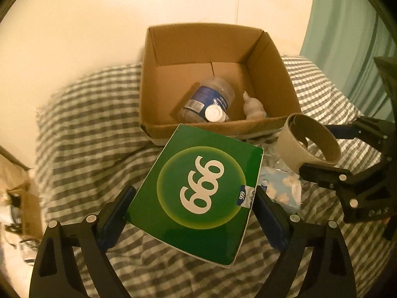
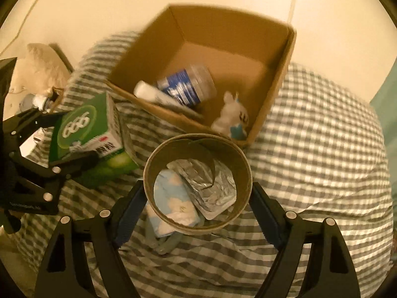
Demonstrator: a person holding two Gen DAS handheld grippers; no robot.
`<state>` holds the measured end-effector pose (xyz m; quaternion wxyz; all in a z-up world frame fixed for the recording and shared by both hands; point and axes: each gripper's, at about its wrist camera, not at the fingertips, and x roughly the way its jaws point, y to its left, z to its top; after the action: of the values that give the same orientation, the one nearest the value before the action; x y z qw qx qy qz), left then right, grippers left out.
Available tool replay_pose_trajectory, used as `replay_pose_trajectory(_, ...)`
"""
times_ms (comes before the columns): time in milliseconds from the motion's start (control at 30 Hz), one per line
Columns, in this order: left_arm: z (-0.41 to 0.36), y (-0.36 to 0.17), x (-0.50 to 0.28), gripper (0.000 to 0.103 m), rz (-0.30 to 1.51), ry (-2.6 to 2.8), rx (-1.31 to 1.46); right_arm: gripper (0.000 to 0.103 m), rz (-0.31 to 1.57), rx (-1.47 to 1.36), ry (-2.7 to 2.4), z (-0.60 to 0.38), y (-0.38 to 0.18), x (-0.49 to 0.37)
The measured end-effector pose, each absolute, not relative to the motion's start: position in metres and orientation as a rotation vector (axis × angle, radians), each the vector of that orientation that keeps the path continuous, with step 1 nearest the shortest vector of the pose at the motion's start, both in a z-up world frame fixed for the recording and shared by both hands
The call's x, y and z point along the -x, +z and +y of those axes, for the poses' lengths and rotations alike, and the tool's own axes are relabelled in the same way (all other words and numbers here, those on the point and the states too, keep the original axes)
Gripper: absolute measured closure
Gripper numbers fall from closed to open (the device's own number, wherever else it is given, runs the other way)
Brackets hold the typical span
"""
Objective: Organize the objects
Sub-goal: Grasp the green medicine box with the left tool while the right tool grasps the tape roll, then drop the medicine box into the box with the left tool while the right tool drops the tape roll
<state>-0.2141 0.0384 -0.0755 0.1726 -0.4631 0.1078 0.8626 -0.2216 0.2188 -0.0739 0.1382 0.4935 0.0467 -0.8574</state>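
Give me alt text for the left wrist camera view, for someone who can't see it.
The left gripper clamps a green carton printed 999 above a grey-and-white checked bedsheet. Beyond it stands an open brown cardboard box holding a clear plastic bottle with a blue label and a small white figurine. At right, the right gripper grips a beige cardboard ring.

The left gripper points steeply down, its 2 jaws wide and clamped on the sides of a green box, held clear of the bedding. The right gripper, just right of that box, tilts down likewise, its 2 jaws pressed on a cardboard ring, also lifted.
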Motion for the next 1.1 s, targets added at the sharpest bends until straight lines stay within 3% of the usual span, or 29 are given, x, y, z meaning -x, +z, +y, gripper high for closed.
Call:
replay_pose_trajectory(200, 0.032, -0.036, 0.205, 0.01, 0.242, 2.483, 1.256, 0.021, 0.168, -1.299, -2.518, 0.209, -0.035, 0.212)
replay_pose_trajectory(500, 0.018, 0.02, 0.229, 0.01, 0.091, 2.616, 1.102, 0.021, 0.07, -1.125, -2.681, 0.232, 0.027, 0.222)
replay_pose_trajectory(667, 0.031, 0.037, 0.252, 0.011, 0.117, 2.663, 1.035, 0.021, 0.07, -1.059, -2.738, 0.238, 0.051, 0.235)
replay_pose_trajectory(833, 0.053, 0.04, 0.284, 0.011, 0.162, 2.683, 1.006, 0.022, 0.054, -1.011, -2.781, 0.24, 0.068, 0.264)
replay_pose_trajectory(1100, 0.066, 0.011, 0.335, 0.011, 0.065, 2.672, 1.014, 0.022, -0.074, -1.032, -2.82, 0.246, 0.076, 0.333)
